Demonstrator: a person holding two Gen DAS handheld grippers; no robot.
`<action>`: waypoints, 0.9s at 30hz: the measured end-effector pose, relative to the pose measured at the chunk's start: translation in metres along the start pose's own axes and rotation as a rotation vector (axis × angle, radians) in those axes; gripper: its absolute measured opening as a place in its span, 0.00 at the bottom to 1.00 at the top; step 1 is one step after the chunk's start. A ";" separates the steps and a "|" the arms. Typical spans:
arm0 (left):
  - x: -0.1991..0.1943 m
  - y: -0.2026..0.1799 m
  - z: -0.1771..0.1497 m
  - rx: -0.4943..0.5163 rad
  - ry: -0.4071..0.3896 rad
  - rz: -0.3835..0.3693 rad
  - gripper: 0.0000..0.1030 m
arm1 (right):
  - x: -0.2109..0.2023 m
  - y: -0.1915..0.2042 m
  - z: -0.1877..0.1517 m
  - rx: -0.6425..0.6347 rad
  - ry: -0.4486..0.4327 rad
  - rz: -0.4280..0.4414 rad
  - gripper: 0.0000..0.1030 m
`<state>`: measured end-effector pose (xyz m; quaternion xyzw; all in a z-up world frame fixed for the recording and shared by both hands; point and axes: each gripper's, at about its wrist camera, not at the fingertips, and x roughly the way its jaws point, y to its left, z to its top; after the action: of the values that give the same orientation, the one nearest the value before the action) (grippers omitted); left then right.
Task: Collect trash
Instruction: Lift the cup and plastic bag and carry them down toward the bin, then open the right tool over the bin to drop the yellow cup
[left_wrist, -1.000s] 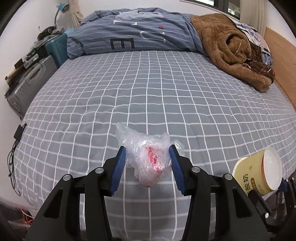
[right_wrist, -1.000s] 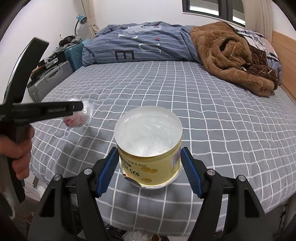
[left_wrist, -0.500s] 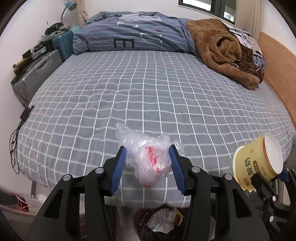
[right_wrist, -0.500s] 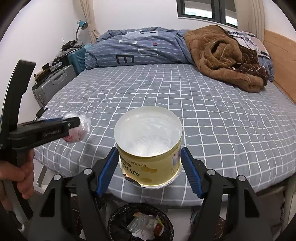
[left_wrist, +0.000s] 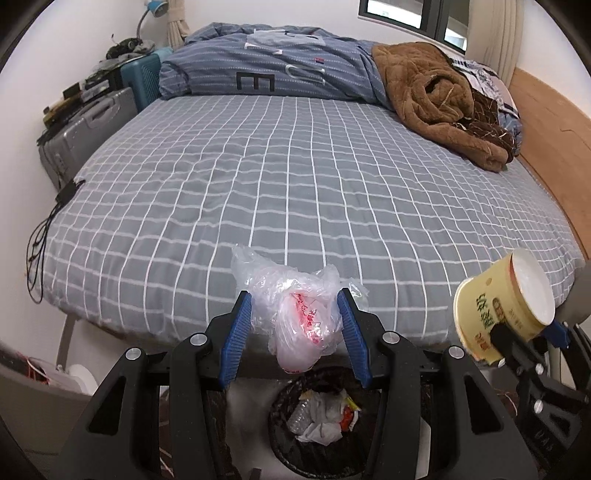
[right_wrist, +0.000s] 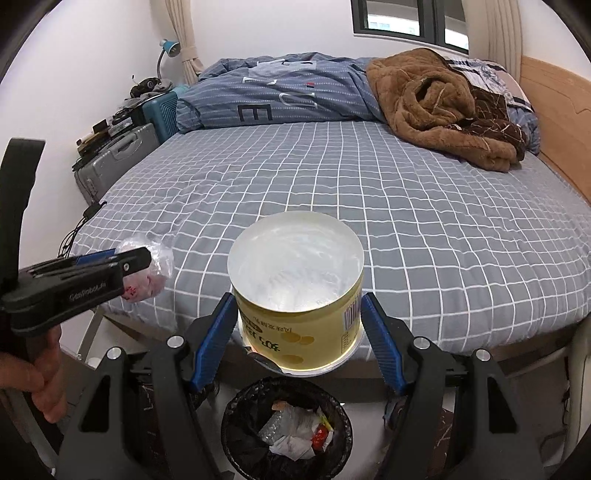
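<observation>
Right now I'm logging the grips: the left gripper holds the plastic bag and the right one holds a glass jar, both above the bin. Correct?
Not quite. The right gripper holds a yellow paper tub, not a glass jar, as the right wrist view shows. The left gripper does hold the plastic bag, above the bin.

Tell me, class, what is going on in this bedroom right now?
A person is collecting trash with two tools. The left hand-held gripper is clamped on a crumpled clear plastic bag, and the right hand-held gripper is clamped on a yellow paper tub. Both are held in the air at the foot of the bed, above a black trash bin that already has rubbish in it. Nothing has been dropped in yet.
</observation>
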<state>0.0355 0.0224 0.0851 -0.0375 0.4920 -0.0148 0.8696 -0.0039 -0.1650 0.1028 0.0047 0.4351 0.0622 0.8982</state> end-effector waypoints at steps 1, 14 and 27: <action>-0.001 -0.001 -0.005 0.002 0.003 -0.003 0.46 | -0.002 0.000 -0.002 0.004 0.000 0.002 0.64; -0.015 0.001 -0.052 -0.004 0.014 -0.009 0.46 | -0.031 0.002 -0.028 -0.001 -0.018 -0.013 0.64; 0.016 -0.006 -0.102 0.009 0.093 -0.021 0.46 | -0.007 0.004 -0.074 -0.009 0.043 -0.035 0.64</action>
<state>-0.0432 0.0098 0.0198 -0.0381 0.5314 -0.0278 0.8458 -0.0664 -0.1652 0.0622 -0.0084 0.4538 0.0486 0.8897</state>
